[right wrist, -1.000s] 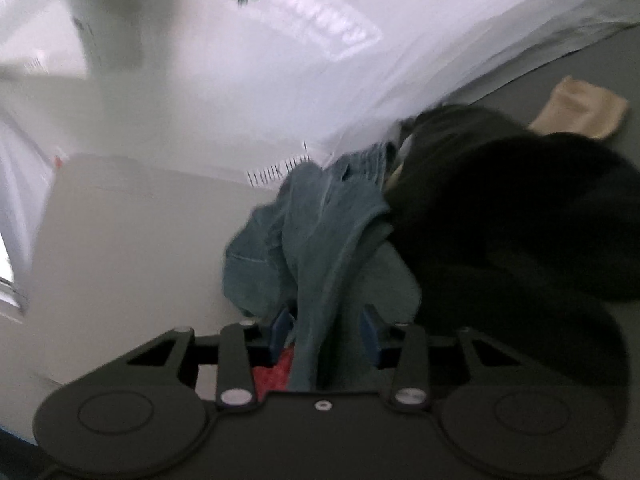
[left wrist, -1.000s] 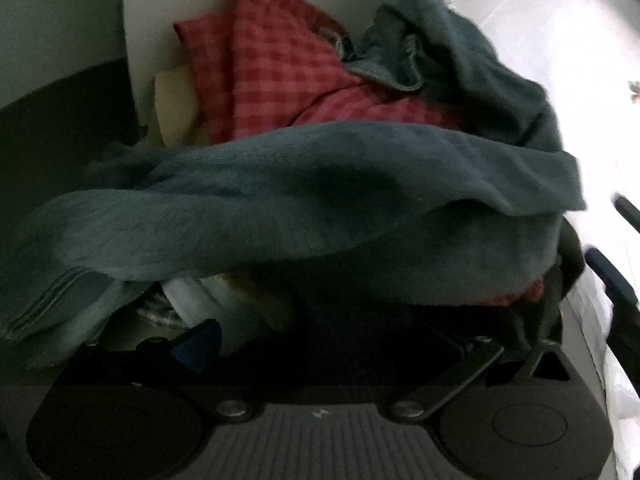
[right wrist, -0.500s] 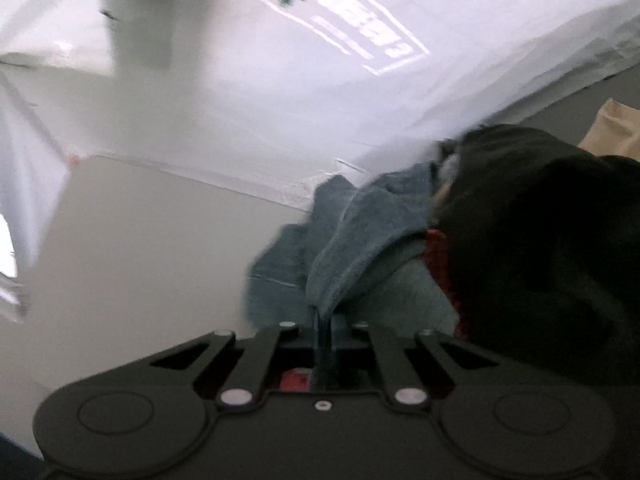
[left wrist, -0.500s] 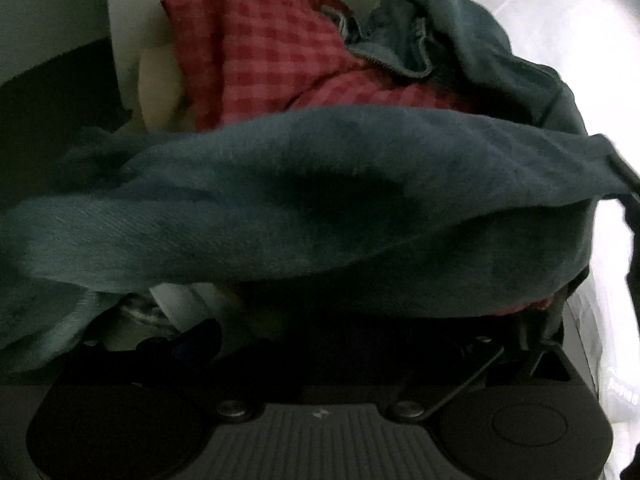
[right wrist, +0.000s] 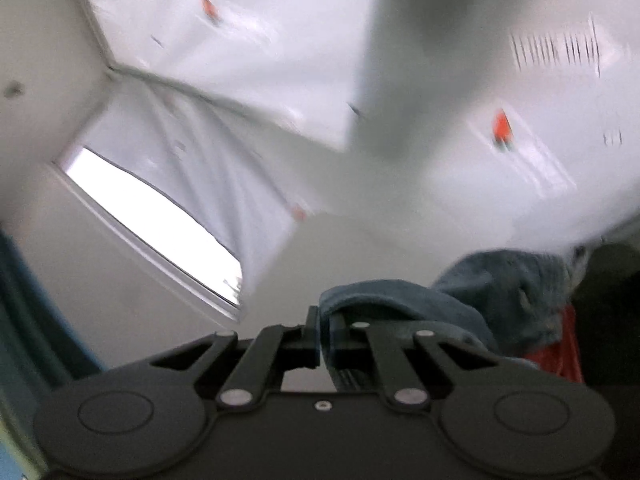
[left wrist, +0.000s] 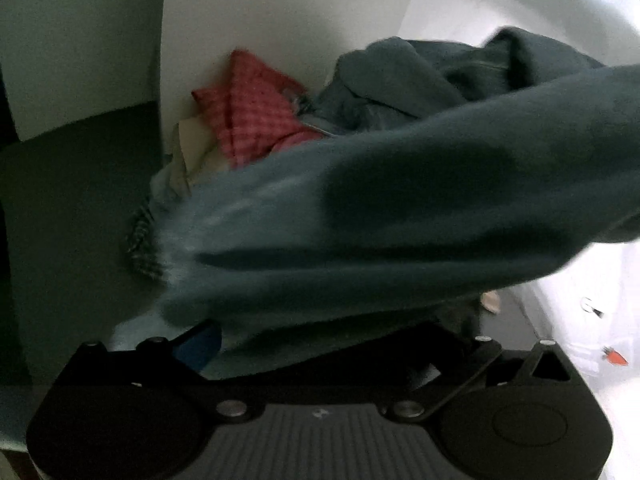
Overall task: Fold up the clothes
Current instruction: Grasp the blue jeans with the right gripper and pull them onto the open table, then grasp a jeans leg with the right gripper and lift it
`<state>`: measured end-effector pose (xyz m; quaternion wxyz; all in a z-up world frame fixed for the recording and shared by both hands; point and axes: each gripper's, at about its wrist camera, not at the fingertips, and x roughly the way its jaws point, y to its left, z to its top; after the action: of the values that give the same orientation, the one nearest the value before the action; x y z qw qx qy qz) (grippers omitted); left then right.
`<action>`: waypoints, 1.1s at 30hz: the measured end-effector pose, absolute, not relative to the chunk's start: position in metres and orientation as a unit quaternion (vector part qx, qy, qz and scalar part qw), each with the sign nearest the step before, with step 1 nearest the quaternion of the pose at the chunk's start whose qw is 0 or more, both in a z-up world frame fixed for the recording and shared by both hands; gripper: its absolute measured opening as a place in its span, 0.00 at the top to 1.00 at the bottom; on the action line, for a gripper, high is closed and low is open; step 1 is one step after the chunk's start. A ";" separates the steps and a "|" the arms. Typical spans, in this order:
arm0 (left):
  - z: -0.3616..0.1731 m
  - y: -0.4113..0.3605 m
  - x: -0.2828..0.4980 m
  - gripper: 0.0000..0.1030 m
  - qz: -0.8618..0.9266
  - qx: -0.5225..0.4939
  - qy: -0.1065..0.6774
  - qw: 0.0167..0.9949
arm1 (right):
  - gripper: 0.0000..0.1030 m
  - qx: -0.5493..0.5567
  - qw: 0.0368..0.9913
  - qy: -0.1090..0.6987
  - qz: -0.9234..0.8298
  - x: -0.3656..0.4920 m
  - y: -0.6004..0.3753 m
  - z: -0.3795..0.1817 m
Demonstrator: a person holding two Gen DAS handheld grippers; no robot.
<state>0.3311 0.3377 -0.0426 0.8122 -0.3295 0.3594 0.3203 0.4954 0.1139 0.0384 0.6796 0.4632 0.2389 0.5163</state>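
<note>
- The dark grey counter (left wrist: 76, 208) shows at the left of the left wrist view, ending against a pale wall (left wrist: 280, 20); both views are smeared by motion blur.
- White plastic sheeting (right wrist: 280, 60), creased and printed with small red marks and a barcode-like strip of lines, fills most of the right wrist view, beside a bright window (right wrist: 156, 224) in a pale frame.
- A pile of clothes sits on the counter against the wall: a red checked garment (left wrist: 252, 120) on top, cream fabric (left wrist: 192, 136) under it, and a small-checked dark piece (left wrist: 140, 244) at the pile's left edge.
- The blue-grey garment (left wrist: 400, 216) is thick, soft cloth, stretched as a broad band across the left wrist view from low left to upper right, lifted above the pile, with more of it bunched behind near the wall.
- The right tongs (right wrist: 325, 344) are pressed together on a fold of the blue-grey garment, which trails off to the right over a scrap of red cloth (right wrist: 560, 348).
- The left tongs (left wrist: 320, 344) lie under the garment; one blue-padded finger (left wrist: 200, 344) shows, the other is hidden by the cloth, so I cannot tell whether they are spread or pinching.
</note>
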 end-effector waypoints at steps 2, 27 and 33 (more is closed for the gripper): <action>-0.028 0.311 0.320 0.00 0.313 -0.328 0.354 0.818 | 0.95 0.487 0.673 0.216 0.512 0.483 0.071 0.055; -0.075 0.047 0.311 0.00 0.101 -0.218 0.481 0.843 | 0.51 0.295 0.847 0.420 -0.137 0.325 -0.415 -0.172; -0.094 0.040 0.340 0.01 0.070 -0.202 0.507 0.835 | 0.49 0.329 0.844 0.403 -0.129 0.333 -0.406 -0.169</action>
<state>0.3397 0.0402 -0.0944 0.8353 -0.2016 0.5067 0.0704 0.3334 -0.4062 -0.1689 0.8440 0.3292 0.4032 -0.1291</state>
